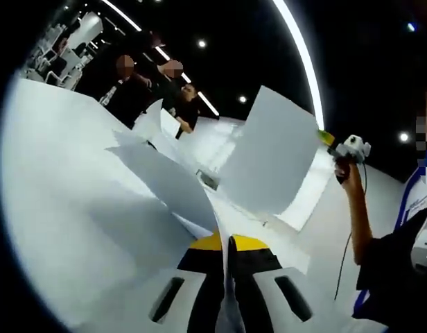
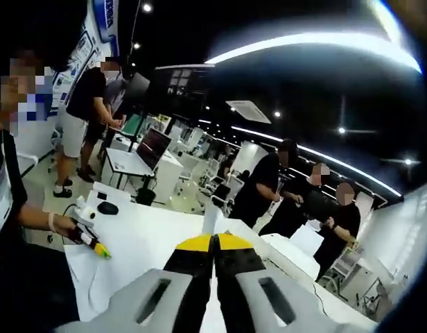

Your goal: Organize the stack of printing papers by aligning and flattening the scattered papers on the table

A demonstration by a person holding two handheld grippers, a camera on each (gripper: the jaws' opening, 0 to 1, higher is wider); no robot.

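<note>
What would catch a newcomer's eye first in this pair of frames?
In the left gripper view, white paper sheets lifted off the white table, one pinched on edge in the left gripper. In the right gripper view, the right gripper closed on a sheet edge, people standing behind.

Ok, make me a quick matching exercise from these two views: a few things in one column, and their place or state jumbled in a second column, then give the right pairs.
Things:
1. left gripper
2. right gripper
3. raised sheet
4. laptop

Places or states:
A. open, on a desk in the background
B. held up above the white table, lifted at its far corner
C. jaws closed on a paper edge, left gripper view
D. jaws pressed together, yellow tips, people standing beyond

Pairs: 1-C, 2-D, 3-B, 4-A
</note>
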